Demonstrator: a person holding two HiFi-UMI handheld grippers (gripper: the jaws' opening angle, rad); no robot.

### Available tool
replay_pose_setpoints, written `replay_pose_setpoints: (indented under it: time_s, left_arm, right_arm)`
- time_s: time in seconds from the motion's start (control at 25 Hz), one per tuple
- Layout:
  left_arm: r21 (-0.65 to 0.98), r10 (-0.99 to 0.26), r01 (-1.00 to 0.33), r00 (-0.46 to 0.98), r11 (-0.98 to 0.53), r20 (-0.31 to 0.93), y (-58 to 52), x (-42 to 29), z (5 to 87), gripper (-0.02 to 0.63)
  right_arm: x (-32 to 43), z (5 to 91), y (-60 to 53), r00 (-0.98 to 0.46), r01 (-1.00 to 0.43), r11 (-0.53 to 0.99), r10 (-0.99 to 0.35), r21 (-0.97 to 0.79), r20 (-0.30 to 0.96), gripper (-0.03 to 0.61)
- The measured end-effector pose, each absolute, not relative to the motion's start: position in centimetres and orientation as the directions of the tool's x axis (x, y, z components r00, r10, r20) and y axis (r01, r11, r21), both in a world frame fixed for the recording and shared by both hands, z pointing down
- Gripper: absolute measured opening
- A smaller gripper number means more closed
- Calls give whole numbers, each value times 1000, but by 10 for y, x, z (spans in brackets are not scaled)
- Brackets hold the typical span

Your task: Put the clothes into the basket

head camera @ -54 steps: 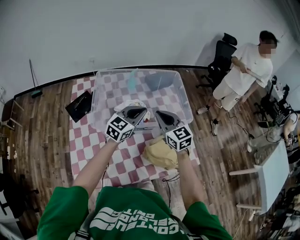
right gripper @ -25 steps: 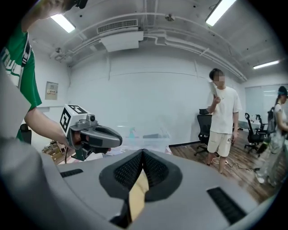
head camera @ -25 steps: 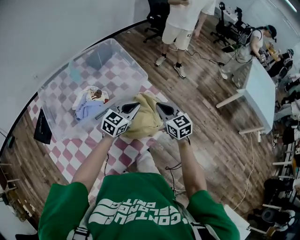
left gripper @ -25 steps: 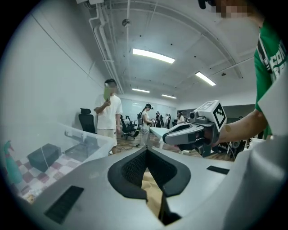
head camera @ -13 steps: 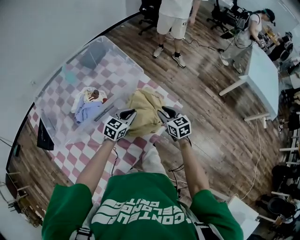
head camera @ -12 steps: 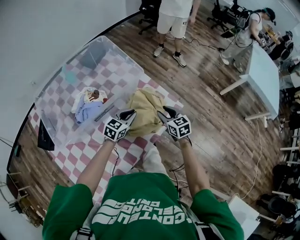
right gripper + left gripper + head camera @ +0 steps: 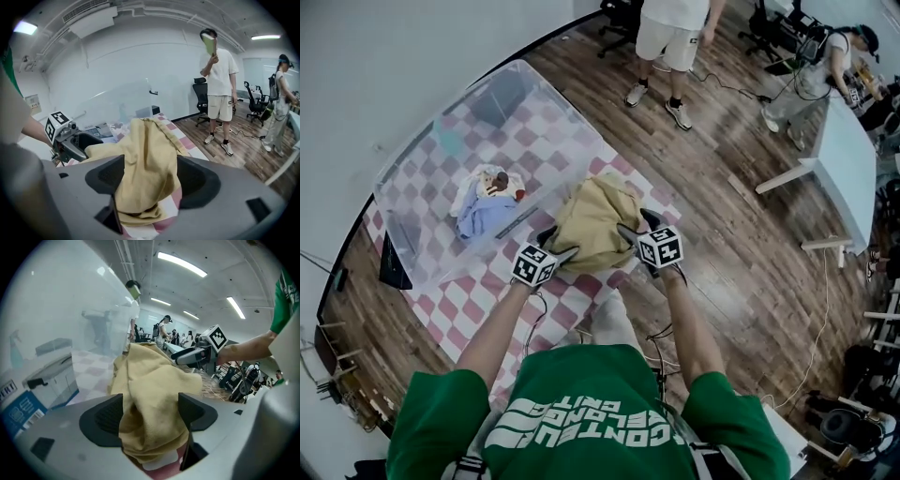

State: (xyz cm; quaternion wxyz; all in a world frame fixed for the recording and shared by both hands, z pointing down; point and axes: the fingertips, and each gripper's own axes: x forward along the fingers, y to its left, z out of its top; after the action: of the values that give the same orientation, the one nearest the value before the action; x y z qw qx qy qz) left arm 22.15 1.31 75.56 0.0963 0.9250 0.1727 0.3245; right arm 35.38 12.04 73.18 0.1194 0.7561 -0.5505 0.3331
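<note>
A tan garment (image 7: 592,223) lies bunched on the red-and-white checkered mat (image 7: 502,300), against the near wall of the clear plastic basket (image 7: 555,105). My left gripper (image 7: 560,246) is at its left edge and my right gripper (image 7: 636,225) at its right edge. Both have just been opening, and their jaws now stand wide with folds of the garment (image 7: 150,394) loose between them. In the right gripper view the cloth (image 7: 145,150) drapes between the open jaws, with the left gripper (image 7: 70,136) beyond. A blue and white bundle of clothes (image 7: 483,202) lies inside the basket.
The basket also holds a spray bottle (image 7: 447,142) and a grey item (image 7: 503,94). A black flat device (image 7: 391,262) lies on the mat's left edge. A person (image 7: 670,37) stands on the wood floor beyond, and a white table (image 7: 848,150) stands at right.
The grippers, which were shut on the tan garment and held it up, have come down to the mat beside the basket. Both sets of jaws have opened and the garment now rests on the mat.
</note>
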Motion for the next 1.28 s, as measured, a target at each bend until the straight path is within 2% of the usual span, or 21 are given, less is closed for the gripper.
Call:
replay_pose_setpoints:
  time_s: [0.12, 0.44, 0.8, 0.96, 1.12, 1.28]
  left_arm:
    - [331, 376, 213, 723, -919, 580, 11, 221, 773, 360]
    - [408, 398, 164, 699, -898, 594, 19, 232, 807, 360]
    - [491, 444, 144, 685, -859, 578, 27, 244, 825, 360]
    - [510, 468, 152, 667, -847, 580, 33, 249, 823, 353]
    - [537, 497, 161, 655, -828, 569, 38, 253, 821, 324]
    - [564, 521, 175, 661, -807, 540, 45, 258, 815, 299]
  right_arm:
    - [364, 751, 117, 150, -905, -372, -734, -207, 663, 348]
    - [363, 800, 108, 44, -876, -368, -705, -312, 708, 359]
    - [357, 824, 103, -43, -746, -415, -751, -521, 659, 353]
    - [348, 821, 96, -70, -705, -398, -784, -587, 617, 260]
    - [345, 823, 94, -93, -689, -402, -776, -604, 623, 226]
    - [342, 814, 89, -122, -639, -381, -808, -668, 577, 205]
